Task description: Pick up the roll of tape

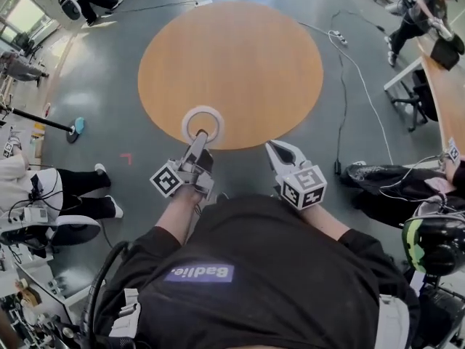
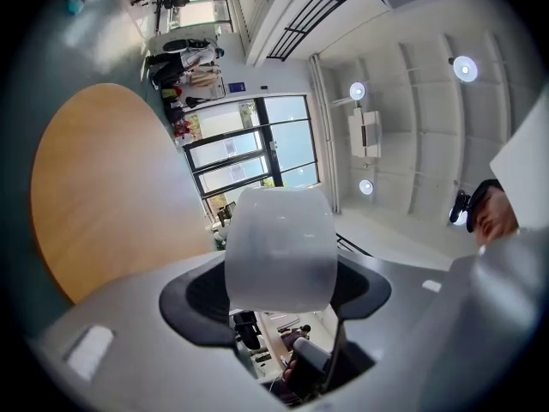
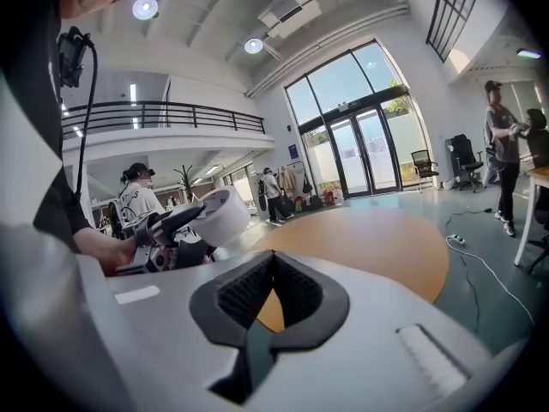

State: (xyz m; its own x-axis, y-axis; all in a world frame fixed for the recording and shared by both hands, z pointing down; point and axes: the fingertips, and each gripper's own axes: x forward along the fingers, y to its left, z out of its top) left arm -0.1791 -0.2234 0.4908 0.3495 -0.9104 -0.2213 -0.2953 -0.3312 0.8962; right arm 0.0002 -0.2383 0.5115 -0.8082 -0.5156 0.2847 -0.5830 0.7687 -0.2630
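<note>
We get bright, even light from tall windows (image 3: pixel 360 127) and round ceiling lamps (image 2: pixel 465 68), with faint shadows on the floor (image 1: pixel 109 100). Gripper views bend and darken at the edges; the roll of tape (image 2: pixel 280 249) blurs up close.

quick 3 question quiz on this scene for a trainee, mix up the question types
1. Fill in: the light brown wooden tabletop is ___ in shape.
2. True or false: the right gripper has nothing between its jaws.
3. The white roll of tape is:
A. lying flat on the tabletop
B. gripped by the left gripper
C. down on the grey floor

Key: 1 round; 2 true; 3 B
</note>
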